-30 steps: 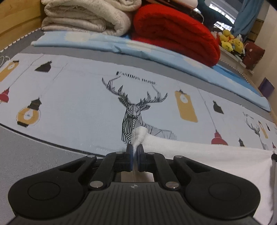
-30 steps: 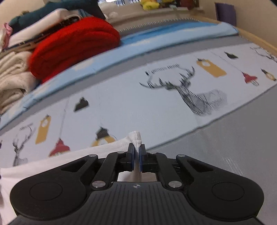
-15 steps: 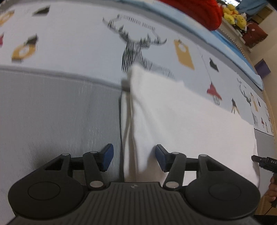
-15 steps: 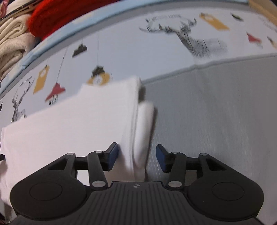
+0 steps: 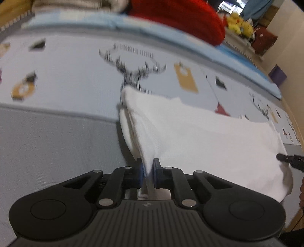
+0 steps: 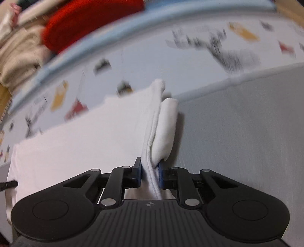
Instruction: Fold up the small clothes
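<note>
A: Where is the white garment [image 5: 199, 133] now?

B: Spread on the bed, partly on the grey sheet [image 5: 57, 144] and partly on the pale blue deer-print cover [image 5: 76, 76], folded over with a rolled sleeve along each side edge.

A: And the left gripper [image 5: 147, 172]?

B: Its jaws have just been closing and are now clamped on the garment's near left edge, cloth pinched between the blue pads.

A: The right gripper [image 6: 150, 173]?

B: Likewise just closing, now pinching the thick layered right edge, beside the sleeve roll [image 6: 166, 125].

A: Anything behind?

B: A red blanket [image 5: 180, 17] and cream blankets [image 6: 17, 57] are stacked at the far side, blurred
</note>
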Demonstrator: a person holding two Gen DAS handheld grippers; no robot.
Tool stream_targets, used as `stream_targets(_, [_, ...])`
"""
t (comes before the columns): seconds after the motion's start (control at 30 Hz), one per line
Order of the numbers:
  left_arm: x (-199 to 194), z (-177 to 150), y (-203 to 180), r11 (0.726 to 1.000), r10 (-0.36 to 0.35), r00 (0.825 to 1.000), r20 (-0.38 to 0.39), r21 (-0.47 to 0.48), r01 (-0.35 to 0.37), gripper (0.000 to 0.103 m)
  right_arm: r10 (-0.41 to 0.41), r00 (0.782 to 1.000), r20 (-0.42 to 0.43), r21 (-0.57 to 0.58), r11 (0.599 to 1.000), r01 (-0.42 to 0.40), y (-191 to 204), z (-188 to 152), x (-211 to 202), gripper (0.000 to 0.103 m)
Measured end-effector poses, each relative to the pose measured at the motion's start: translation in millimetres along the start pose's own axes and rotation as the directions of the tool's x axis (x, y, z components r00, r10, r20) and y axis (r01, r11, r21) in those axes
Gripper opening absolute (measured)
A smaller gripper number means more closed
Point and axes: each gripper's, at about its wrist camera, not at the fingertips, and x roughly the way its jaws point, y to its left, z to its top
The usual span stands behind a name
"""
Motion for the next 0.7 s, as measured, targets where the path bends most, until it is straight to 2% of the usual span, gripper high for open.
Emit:
stream_targets(0.07, [-3.8, 2.6, 3.0, 0.999, 0.050, 0.998, 0.026, -0.001, -0.050, 0.008, -0.005, 0.999, 0.046, -0.021, 1.000, 0.006, 7.6, 4.3, 1.5, 0.017])
stream_targets(0.13, [-3.2, 3.9, 15.9, 0.997, 0.036, 0.999, -0.007, -0.068, -0.036, 0.010, -0.048, 0.998, 0.036, -0.020, 0.999, 0.048, 11.5, 4.9, 8.3, 0.021])
stream_targets(0.2, [0.9, 1.6, 25.7, 0.990, -0.040, 0.996, -0.074, -0.135, 0.030, 0.021, -0.074, 0.997, -0.021, 0.002, 0.997, 0.075, 8.4, 3.8, 16.1, 0.028])
stream_targets(0.23, [4.4, 0.8, 27.1, 0.988, -0.069, 0.992, -0.109, -0.143, 0.053, 0.030, -0.088, 0.995, -0.040, 0.003, 0.996, 0.088, 6.2, 2.2, 16.9, 0.032])
stream_targets(0.33, [8.0, -9.7, 16.0, 0.996, -0.084, 0.979, -0.187, -0.051, 0.076, 0.046, -0.081, 0.995, -0.064, 0.005, 0.997, 0.081, 1.3, -2.1, 8.2, 0.036])
stream_targets(0.4, [9.1, -18.2, 8.6, 0.996, -0.082, 0.970, -0.228, 0.001, 0.085, 0.047, -0.068, 0.994, -0.087, 0.010, 0.998, 0.069, -1.6, -7.1, -0.6, 0.039])
stream_targets(0.53, [7.7, -32.0, 5.8, 0.995, -0.091, 0.959, -0.270, 0.021, 0.101, 0.047, -0.019, 0.986, -0.163, 0.016, 1.000, 0.022, -5.2, -24.0, -10.8, 0.044])
stream_targets(0.63, [6.5, -43.7, 5.0, 0.995, -0.065, 0.950, -0.305, 0.050, 0.084, 0.046, -0.040, 0.976, -0.215, -0.056, 0.998, 0.029, 2.4, -38.2, -11.2, 0.044])
stream_targets(0.7, [4.8, -45.7, 5.1, 0.995, -0.043, 0.951, -0.307, 0.075, 0.069, 0.036, -0.075, 0.968, -0.240, -0.107, 0.993, 0.051, 7.1, -46.6, -10.3, 0.044])
